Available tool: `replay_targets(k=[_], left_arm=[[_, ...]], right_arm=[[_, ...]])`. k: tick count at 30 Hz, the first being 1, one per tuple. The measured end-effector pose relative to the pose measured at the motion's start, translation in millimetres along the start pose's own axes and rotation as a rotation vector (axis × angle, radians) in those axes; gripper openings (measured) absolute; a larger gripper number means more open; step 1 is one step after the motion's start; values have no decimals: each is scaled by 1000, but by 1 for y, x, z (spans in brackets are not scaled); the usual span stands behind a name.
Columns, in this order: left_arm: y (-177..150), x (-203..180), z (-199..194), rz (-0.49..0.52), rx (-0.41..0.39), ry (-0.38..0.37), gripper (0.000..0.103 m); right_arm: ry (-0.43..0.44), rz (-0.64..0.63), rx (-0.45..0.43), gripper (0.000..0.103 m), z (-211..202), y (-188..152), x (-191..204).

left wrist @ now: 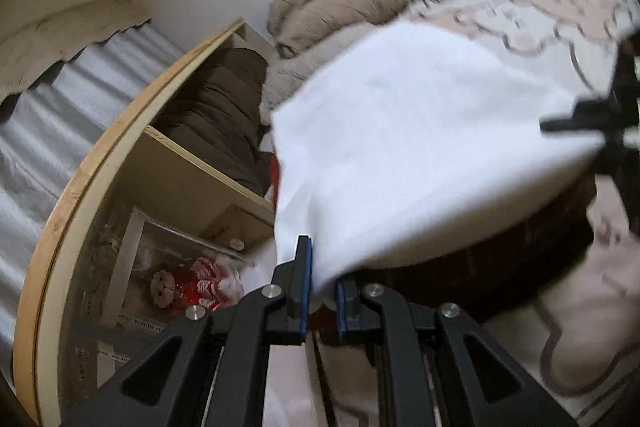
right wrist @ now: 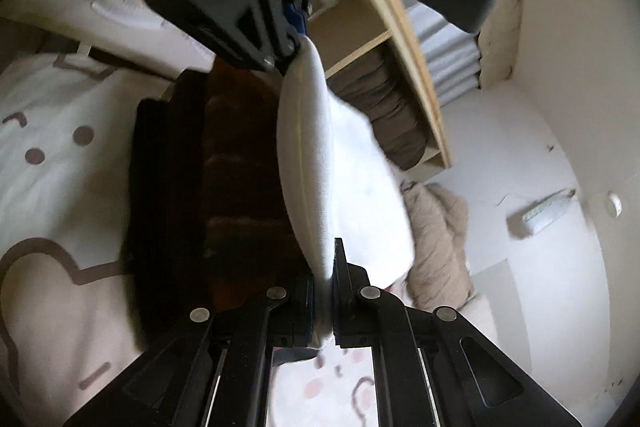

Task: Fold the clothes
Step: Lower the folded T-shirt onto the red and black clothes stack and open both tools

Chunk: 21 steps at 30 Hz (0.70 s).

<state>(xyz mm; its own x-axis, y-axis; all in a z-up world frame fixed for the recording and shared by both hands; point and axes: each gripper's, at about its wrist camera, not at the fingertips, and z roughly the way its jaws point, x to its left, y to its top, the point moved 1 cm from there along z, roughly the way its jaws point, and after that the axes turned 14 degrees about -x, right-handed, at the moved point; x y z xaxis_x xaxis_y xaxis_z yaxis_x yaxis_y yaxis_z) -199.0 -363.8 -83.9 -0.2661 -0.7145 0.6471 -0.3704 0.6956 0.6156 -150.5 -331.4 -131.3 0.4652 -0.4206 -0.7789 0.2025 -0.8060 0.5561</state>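
Both grippers pinch the white garment [left wrist: 420, 147]: the left gripper [left wrist: 322, 283] clamps a corner at the frame's bottom centre, while the right gripper [right wrist: 323, 303] grips the opposite end. The cloth hangs taut between them, above a dark brown folded pile [right wrist: 240, 163] on the patterned bedsheet [right wrist: 52, 131]. Either thin grip could slip under tension, dropping an edge. A wooden shelf [left wrist: 132, 131] stands close at left, and beige blankets [left wrist: 340, 3] crowd the upper centre.

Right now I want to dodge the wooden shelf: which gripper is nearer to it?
Left. The left gripper holds the white garment right beside the wooden shelf; the right gripper sits farther along the garment.
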Motion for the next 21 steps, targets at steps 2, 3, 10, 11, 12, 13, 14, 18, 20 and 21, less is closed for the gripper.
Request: replay_targets(k=[2, 3, 10, 11, 12, 13, 14, 18, 20, 21], left_arm=[[-6, -3, 0, 14, 13, -1, 12], [-8, -4, 0, 14, 20, 1, 12], [-29, -5, -7, -22, 57, 6, 16], [-32, -7, -9, -13, 67, 4, 21], [-35, -6, -13, -27, 85, -2, 25], [-38, -5, -17, -41, 103, -8, 36], [-41, -3, -20, -55, 121, -14, 53], [-46, 20, -42, -181, 131, -28, 61], [-40, 32, -55, -279, 99, -42, 61], [-35, 38, -62, -331, 77, -49, 61]], right_arm=[[13, 11, 18, 7, -1, -4, 6], [17, 10, 18, 7, -3, -4, 8], [51, -2, 26, 7, -10, -4, 24], [50, -7, 22, 7, -11, -6, 26], [47, -12, 13, 7, -13, -7, 28], [44, -9, 9, 7, -15, -8, 27], [48, 10, 7, 7, -18, -9, 23], [94, 132, 13, 17, -30, -9, 2], [121, 210, -12, 48, -43, -8, -8], [133, 248, -34, 48, -52, -7, -13]])
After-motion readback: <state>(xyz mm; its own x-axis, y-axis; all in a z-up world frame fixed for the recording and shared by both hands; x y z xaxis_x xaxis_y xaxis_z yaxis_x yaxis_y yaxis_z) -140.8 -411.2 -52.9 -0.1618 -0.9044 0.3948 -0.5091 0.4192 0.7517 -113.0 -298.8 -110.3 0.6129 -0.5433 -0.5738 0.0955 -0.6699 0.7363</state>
